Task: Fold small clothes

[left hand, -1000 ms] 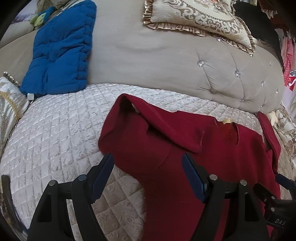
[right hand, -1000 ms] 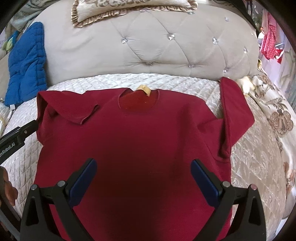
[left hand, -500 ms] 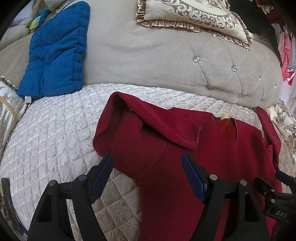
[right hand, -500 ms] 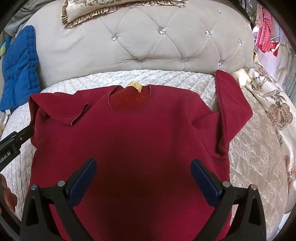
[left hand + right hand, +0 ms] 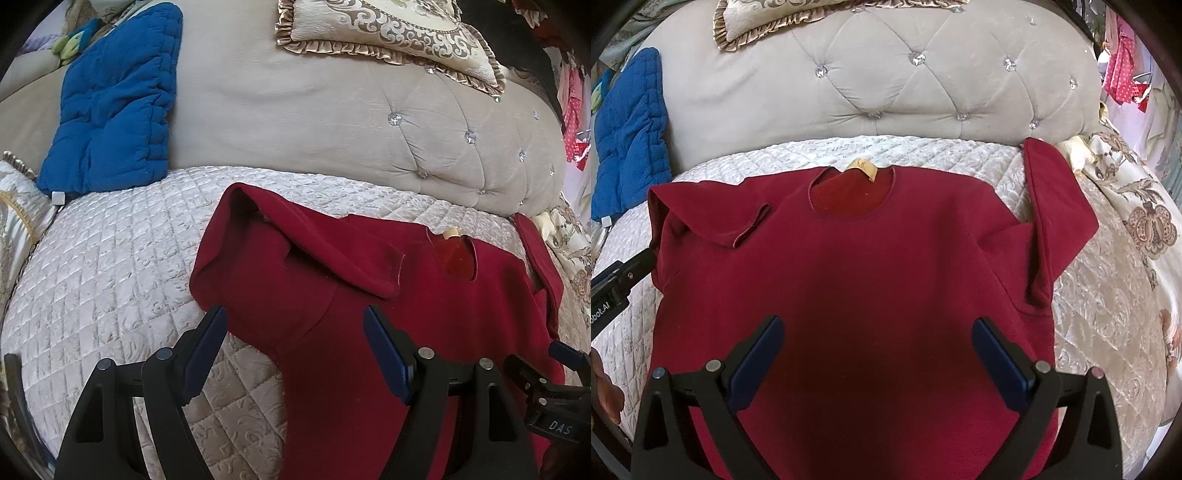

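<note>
A dark red sweater [image 5: 857,280] lies front up on the quilted sofa seat, collar and tan label [image 5: 862,168] toward the backrest. Its left sleeve [image 5: 716,218] is folded in across the chest; its right sleeve [image 5: 1049,206] sticks out and up toward the backrest. In the left wrist view the same sweater [image 5: 369,332] shows its folded left sleeve [image 5: 332,254]. My left gripper [image 5: 295,321] hovers open over the sweater's left shoulder edge. My right gripper [image 5: 877,328] is open above the sweater's lower middle, holding nothing.
A tufted grey backrest [image 5: 886,85] rises behind the quilted seat cover [image 5: 110,277]. A blue padded cloth [image 5: 114,96] hangs over it at the left and a frilled gold cushion [image 5: 391,29] lies on top. A patterned cloth [image 5: 1145,229] drapes the right arm.
The right gripper's view has drawn back slightly, so the sweater sits lower and more of the backrest shows. The left view shifted a little. Both grippers stay open and the sweater has not moved.
</note>
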The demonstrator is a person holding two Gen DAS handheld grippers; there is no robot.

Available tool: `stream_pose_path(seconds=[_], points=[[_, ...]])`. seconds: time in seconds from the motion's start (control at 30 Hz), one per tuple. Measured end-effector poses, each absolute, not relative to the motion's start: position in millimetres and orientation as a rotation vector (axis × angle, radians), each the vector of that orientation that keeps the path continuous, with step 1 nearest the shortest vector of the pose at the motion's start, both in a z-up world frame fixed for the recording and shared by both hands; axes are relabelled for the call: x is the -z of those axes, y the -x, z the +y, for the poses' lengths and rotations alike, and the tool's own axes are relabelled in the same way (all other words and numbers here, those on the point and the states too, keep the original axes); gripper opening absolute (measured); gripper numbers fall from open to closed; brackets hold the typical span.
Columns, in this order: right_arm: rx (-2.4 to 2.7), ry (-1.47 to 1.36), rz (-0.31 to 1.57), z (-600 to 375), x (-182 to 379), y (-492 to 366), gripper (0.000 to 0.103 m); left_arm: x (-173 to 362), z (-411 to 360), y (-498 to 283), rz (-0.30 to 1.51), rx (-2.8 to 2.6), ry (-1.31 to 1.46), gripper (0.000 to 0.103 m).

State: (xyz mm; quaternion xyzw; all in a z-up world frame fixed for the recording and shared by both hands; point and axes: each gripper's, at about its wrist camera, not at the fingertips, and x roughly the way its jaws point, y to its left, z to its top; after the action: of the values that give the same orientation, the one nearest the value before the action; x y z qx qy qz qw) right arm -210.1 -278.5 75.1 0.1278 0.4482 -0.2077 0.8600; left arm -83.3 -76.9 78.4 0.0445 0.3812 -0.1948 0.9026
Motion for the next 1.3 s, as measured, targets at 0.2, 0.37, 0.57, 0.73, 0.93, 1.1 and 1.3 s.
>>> stream_pose_path(seconds=[0.2, 0.37, 0.57, 0.73, 0.93, 1.1, 1.3], points=[[0.432, -0.267, 0.947, -277.3, -73.9, 208.1, 0.103, -78.6, -72.7, 80.7, 0.792, 0.398, -0.088, 0.056], [0.422, -0.261, 0.953, -275.2, -72.5, 205.6, 0.103, -77.9, -72.6, 79.9, 0.795, 0.393, -0.086, 0.056], [0.41, -0.244, 0.954, -271.2, -72.9, 200.5, 0.103, -77.4, -73.0, 79.7, 0.795, 0.393, -0.087, 0.056], [0.381, -0.242, 0.954, -267.9, -73.5, 194.6, 0.103, -77.5, -72.7, 78.5, 0.797, 0.39, -0.087, 0.056], [0.235, -0.261, 0.92, -258.2, -80.7, 178.5, 0.102, -78.9, -56.1, 62.7, 0.805, 0.313, -0.057, 0.056], [0.112, -0.311, 0.887, -254.3, -89.3, 142.1, 0.094, -67.0, -29.3, 39.7, 0.874, 0.224, 0.042, 0.056], [0.102, -0.28, 0.915, -251.8, -72.4, 81.6, 0.088, -54.8, -18.1, 24.7, 0.905, 0.166, 0.059, 0.056]])
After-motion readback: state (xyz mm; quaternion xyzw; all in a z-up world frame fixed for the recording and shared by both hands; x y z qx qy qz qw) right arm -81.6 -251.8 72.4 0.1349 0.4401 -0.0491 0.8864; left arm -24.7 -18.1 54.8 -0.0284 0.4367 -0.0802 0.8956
